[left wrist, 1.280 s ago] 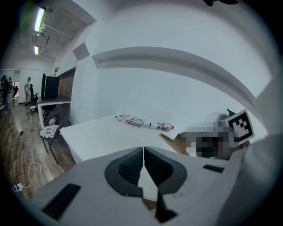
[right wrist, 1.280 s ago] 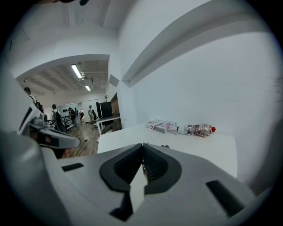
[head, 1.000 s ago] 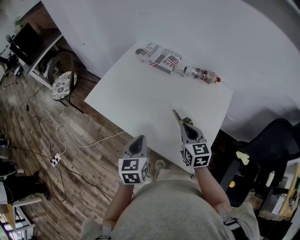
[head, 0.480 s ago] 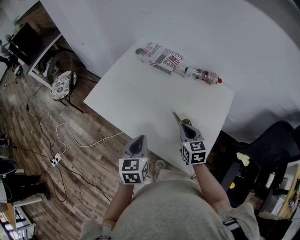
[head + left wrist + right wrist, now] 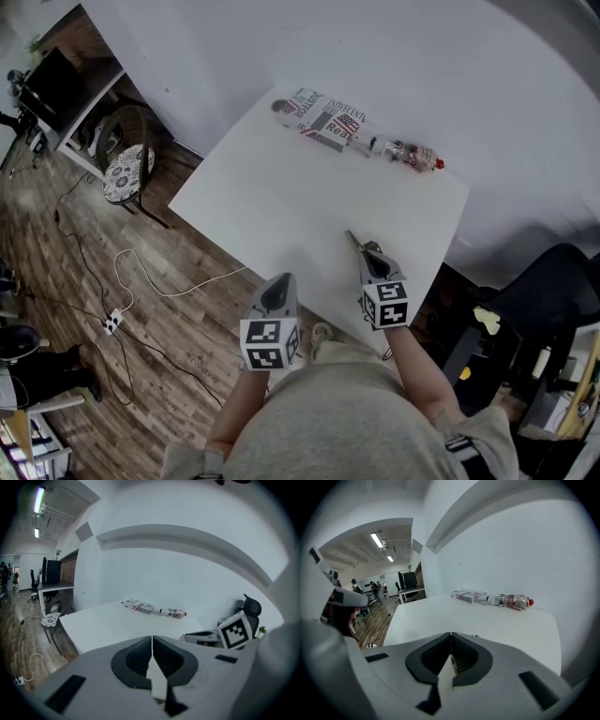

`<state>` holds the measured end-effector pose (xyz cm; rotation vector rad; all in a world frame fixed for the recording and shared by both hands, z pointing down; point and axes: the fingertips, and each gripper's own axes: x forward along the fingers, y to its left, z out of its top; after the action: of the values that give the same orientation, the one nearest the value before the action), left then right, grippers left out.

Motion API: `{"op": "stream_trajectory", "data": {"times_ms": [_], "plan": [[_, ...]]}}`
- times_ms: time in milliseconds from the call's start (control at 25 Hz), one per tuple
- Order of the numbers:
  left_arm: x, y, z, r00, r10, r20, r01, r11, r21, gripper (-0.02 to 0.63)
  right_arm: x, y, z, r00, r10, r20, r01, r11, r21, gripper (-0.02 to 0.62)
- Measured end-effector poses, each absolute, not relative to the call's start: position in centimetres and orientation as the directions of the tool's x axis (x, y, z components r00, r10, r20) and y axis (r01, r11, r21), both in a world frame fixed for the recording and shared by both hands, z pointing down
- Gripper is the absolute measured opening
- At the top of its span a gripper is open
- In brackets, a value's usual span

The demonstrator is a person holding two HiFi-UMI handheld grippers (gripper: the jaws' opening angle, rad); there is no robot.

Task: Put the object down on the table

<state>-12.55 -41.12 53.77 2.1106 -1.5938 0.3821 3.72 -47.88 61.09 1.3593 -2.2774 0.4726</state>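
Clear plastic with a red cap, the bottle (image 5: 410, 153) is seen lying on its side at the far edge of the white table (image 5: 281, 202), close to the white wall (image 5: 394, 47). Its long axis runs along that edge, and the cap is pointed toward the person's right. A printed carton (image 5: 320, 117) is laid in the same line just beside its other end.

The right gripper (image 5: 354, 239) is held over the near right part of the table, well apart from the bottle, and its jaws are pressed together with nothing between them. The left gripper (image 5: 280, 279) is held at the near edge, and its jaws are also closed on nothing.

Wooden floor (image 5: 75, 234) is seen to the left, where a white cable (image 5: 173, 284) is spread. A chair with a patterned cushion (image 5: 127, 170) is placed beside a desk with a dark monitor (image 5: 52, 82). A black office chair (image 5: 553, 281) is seen on the right.
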Motion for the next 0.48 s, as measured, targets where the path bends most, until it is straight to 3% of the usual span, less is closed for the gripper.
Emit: {"op": "stream_trajectory", "data": {"times_ms": [480], "plan": [[-12.68, -40.63, 53.68, 0.291, -0.825, 0.485, -0.955, -0.223, 0.195, 0.009, 4.51, -48.34, 61.03, -0.388, -0.747, 0.540, -0.891, 0.453, -0.013, 0.017]]}}
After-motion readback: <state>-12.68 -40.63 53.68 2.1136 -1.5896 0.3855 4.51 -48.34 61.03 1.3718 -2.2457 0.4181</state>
